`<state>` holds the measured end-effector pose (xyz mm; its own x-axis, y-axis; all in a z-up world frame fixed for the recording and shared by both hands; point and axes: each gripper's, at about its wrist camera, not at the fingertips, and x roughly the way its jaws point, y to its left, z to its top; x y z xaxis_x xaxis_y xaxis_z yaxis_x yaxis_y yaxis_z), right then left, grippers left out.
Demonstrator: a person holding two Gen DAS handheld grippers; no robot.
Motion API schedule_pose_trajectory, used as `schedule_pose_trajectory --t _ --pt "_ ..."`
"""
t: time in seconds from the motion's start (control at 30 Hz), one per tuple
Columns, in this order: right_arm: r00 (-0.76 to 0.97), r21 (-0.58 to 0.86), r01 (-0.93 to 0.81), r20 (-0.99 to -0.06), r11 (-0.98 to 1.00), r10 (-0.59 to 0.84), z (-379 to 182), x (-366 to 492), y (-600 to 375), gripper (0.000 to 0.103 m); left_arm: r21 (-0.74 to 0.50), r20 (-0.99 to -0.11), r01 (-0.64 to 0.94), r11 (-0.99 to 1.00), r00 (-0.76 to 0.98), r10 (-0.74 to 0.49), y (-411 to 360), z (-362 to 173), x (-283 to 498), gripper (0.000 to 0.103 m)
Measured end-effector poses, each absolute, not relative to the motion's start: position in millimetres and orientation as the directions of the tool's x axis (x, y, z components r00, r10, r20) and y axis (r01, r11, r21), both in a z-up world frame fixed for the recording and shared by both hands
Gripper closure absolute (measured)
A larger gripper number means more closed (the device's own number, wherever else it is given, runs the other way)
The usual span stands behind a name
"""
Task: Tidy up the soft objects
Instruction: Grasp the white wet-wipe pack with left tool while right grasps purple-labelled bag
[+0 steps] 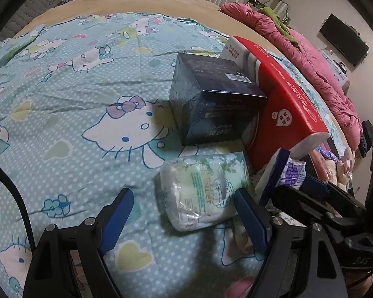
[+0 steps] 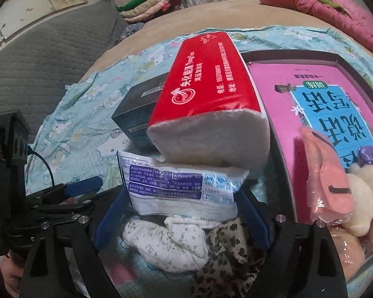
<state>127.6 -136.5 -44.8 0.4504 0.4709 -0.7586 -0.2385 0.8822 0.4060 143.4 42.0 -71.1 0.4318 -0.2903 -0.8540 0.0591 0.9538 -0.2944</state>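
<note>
My right claw (image 2: 181, 213) stands open around the white-and-blue tissue pack (image 2: 179, 186), its long axis running crosswise from pad to pad, wedged under the red tissue pack (image 2: 209, 94) on the bed (image 1: 62, 94). My left claw (image 1: 184, 213) is open and empty; the green wipes pack (image 1: 204, 188) lies just ahead, toward its right finger. I count three soft packs, one dark box (image 1: 211, 99), and one pink-lidded box (image 2: 318, 104).
</note>
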Motion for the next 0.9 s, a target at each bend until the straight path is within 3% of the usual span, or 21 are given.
schedule_pose_trajectory --t 0.17,0.23,0.3,0.43,0.5,0.9 --pt "0.449 0.413 -0.235 -0.757 0.880 0.475 -44 130 -136 0.014 -0.313 -0.839 0.068 0.947 0.448 -0.310 43 -73 148 0.021" --pt "0.455 0.413 -0.239 -0.752 0.879 0.477 -44 128 -139 0.018 -0.305 -0.836 0.076 0.949 0.456 -0.305 41 -72 149 0.030" --pt "0.458 0.414 -0.239 -0.749 0.878 0.478 -44 127 -141 0.019 -0.327 -0.829 0.093 0.941 0.450 -0.332 36 -72 151 0.047" --pt "0.473 0.402 -0.235 -0.748 0.885 0.466 -42 123 -142 0.023 -0.352 -0.825 0.088 0.932 0.442 -0.354 33 -75 150 0.059" --pt "0.484 0.407 -0.242 -0.736 0.881 0.473 -38 120 -143 0.024 -0.386 -0.808 0.082 0.919 0.451 -0.379 38 -73 148 0.072" --pt "0.524 0.452 -0.239 -0.685 0.859 0.506 -18 105 -160 0.024 -0.408 -0.770 0.090 0.908 0.501 -0.396 43 -58 131 0.085"
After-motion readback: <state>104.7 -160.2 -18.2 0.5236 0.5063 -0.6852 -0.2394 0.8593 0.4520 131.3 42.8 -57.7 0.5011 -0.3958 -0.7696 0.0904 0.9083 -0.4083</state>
